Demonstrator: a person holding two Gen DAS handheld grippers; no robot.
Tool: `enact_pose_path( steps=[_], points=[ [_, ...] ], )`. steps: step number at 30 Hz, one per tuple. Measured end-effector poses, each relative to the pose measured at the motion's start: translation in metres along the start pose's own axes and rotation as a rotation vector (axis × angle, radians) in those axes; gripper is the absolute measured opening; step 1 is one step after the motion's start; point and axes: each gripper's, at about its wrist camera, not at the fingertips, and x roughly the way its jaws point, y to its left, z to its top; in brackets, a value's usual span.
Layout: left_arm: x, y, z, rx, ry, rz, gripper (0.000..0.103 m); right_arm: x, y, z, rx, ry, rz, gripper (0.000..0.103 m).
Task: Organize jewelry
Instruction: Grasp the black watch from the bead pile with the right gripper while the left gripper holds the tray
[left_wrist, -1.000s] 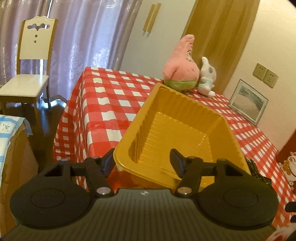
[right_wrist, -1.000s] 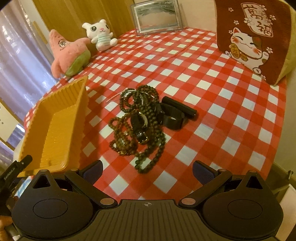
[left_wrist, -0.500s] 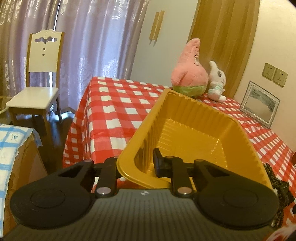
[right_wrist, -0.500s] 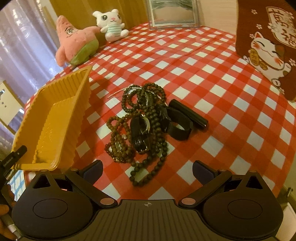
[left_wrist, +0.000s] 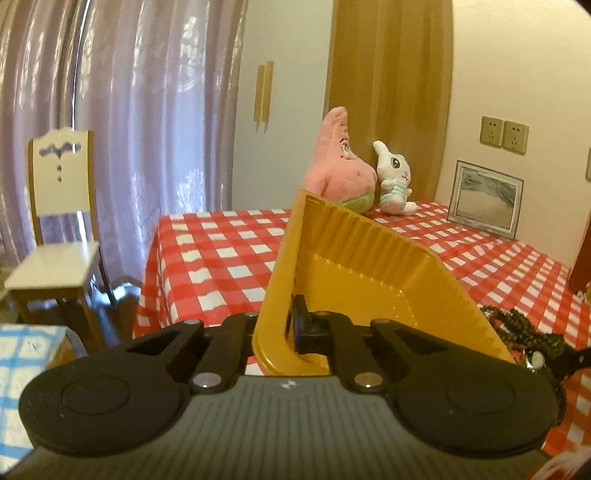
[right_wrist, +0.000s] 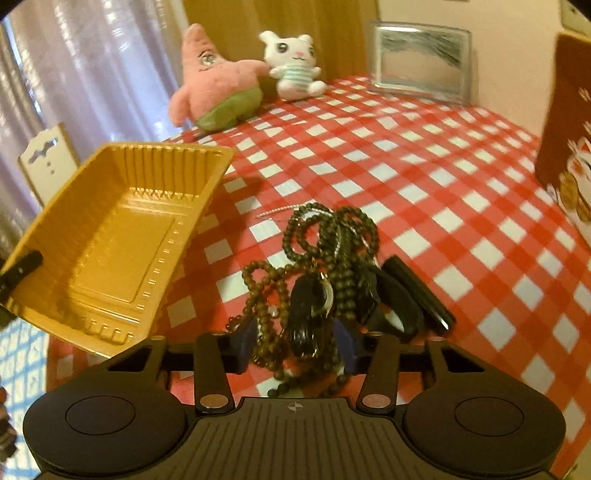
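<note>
The left claw (left_wrist: 288, 328) is clamped on the near short rim of the yellow tray (right_wrist: 110, 236), one finger outside the wall and one inside. The tray hangs tilted, its near end lifted and overhanging the edge of the table (right_wrist: 424, 177); whether its far end rests on the cloth cannot be told. It is empty.

The jewelry pile (right_wrist: 321, 280) lies on the table just right of the tray: dark bead strands tangled with a black watch (right_wrist: 306, 314) and black bands (right_wrist: 406, 299). The right claw (right_wrist: 295, 347) is closing, with the watch and several strands between its fingers; firm pad contact cannot be confirmed.

Assessment: the tray looks like thin moulded plastic, light and flexible, so a one-sided rim grip will probably let it sag or twist under load. The strands are limp and linked; a pull on one is likely to drag the others. The watch body is the stiffest hold. The beads may slip from the pads.
</note>
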Motion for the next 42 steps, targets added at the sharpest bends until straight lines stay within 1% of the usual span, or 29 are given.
enact_pose_path(
  steps=[2,4,9,10,13,18,22,26,30,34,36,38,42],
  points=[
    [0.000,-0.002,0.000,-0.002,-0.001,0.011,0.006,0.008,-0.002,0.002,-0.010,0.008,0.001,0.037],
    [0.002,-0.003,0.000,-0.013,0.007,0.026,0.006,0.016,-0.005,0.002,-0.008,0.015,0.009,0.033],
    [0.006,-0.006,0.003,-0.001,0.013,0.035,0.007,0.029,-0.011,0.005,-0.017,0.023,0.028,0.030],
    [0.006,-0.007,0.004,0.004,0.013,0.037,0.007,0.031,-0.013,0.005,-0.016,0.023,0.031,0.028],
    [0.005,-0.010,0.006,0.019,0.010,0.038,0.006,0.031,-0.015,0.007,-0.029,0.007,0.048,0.016],
    [0.005,-0.006,0.005,0.018,0.017,0.023,0.006,0.023,-0.016,0.012,-0.005,-0.025,0.067,0.016],
    [0.008,0.000,0.005,0.010,0.025,0.007,0.006,0.011,-0.008,0.018,-0.002,-0.043,0.065,0.016],
    [0.011,0.004,0.005,0.009,0.042,-0.006,0.006,-0.007,0.006,0.025,0.000,-0.087,0.096,0.016],
    [0.014,0.007,0.006,0.008,0.050,-0.024,0.006,-0.023,0.029,0.038,0.006,-0.148,0.156,0.016],
    [0.015,0.009,0.006,0.009,0.052,-0.036,0.006,-0.028,0.058,0.049,0.005,-0.184,0.252,0.016],
    [0.017,0.010,0.006,0.004,0.055,-0.040,0.006,-0.023,0.071,0.051,-0.005,-0.178,0.285,0.016],
    [0.018,0.011,0.006,0.004,0.055,-0.045,0.006,-0.014,0.086,0.050,-0.025,-0.154,0.303,0.016],
    [0.018,0.010,0.006,0.007,0.052,-0.052,0.006,0.010,0.103,0.042,-0.049,-0.094,0.309,0.016]
  ],
)
